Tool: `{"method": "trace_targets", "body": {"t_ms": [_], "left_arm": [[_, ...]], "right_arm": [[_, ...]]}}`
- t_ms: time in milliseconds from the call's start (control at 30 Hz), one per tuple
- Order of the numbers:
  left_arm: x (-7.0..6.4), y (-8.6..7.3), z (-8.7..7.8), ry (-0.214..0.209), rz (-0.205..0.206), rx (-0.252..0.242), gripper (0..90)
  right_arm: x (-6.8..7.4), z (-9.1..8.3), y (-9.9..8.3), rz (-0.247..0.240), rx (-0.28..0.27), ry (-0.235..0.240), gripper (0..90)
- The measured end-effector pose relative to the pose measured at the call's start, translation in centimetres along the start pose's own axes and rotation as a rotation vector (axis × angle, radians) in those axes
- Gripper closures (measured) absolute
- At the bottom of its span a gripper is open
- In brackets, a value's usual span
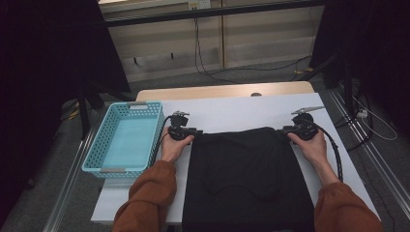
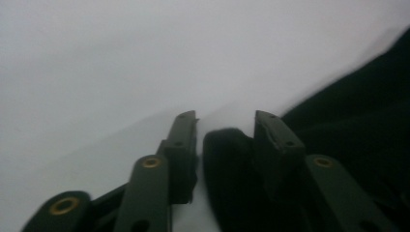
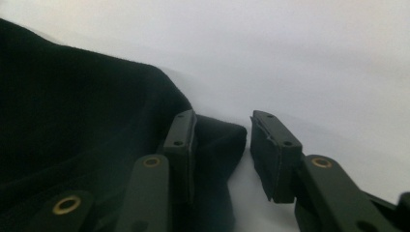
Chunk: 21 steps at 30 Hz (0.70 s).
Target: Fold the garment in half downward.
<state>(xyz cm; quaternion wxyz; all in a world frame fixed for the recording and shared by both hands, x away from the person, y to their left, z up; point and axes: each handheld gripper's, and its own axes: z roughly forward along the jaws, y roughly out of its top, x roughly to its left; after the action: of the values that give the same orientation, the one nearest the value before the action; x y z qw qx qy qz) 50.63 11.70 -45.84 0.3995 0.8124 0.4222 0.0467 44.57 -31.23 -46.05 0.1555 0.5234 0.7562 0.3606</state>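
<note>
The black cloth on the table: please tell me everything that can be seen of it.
The black cloth is a dark, matte, soft-looking fabric, spread nearly flat on the white table, with faint creases across its middle. Its near edge reaches the table's front. It lies to the right of the blue basket, apart from it. At each far corner a small flap of fabric sits between open jaws: the left gripper at the left corner, the right gripper at the right corner. Neither is closed on it.
</note>
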Motion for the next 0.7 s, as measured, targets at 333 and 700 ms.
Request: {"method": "trace_targets", "body": {"t_ms": [333, 700], "left_arm": [[0.1, 0.0, -0.6, 0.028, 0.009, -0.024, 87.9], [0.3, 0.5, -0.7, 0.076, -0.016, -0.077, 88.0]], "right_arm": [[0.0, -0.2, 0.4, -0.011, -0.031, -0.058, 89.4], [-1.2, -0.7, 1.0, 0.011, -0.086, -0.132, 89.7]]}}
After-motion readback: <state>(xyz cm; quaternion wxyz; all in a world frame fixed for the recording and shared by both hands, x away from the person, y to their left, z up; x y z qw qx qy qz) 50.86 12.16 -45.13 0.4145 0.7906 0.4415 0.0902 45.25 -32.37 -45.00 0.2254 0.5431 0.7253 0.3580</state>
